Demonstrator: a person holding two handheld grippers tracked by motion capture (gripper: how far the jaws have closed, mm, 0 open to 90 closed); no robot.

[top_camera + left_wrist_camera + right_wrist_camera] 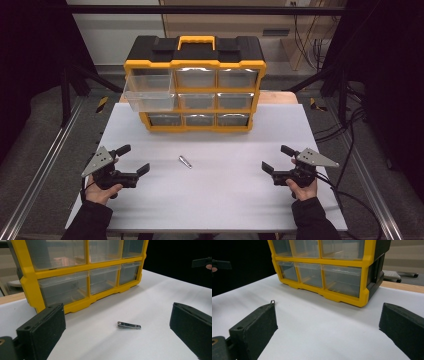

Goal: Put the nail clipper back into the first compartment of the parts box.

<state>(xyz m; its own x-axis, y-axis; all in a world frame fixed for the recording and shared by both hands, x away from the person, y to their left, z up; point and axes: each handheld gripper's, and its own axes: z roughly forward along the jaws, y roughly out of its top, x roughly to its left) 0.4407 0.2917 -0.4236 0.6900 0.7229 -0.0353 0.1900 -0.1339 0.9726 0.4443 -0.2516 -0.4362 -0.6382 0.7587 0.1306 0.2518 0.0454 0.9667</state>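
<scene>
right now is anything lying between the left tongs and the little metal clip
No. In the high view, only bare white table lies between the left tongs and the metal clip; the left gripper view shows the same bare stretch.

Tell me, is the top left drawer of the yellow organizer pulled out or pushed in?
Pulled out. In the high view the top left drawer juts forward and hangs over the white table, while the other drawers sit flush in the organizer.
</scene>
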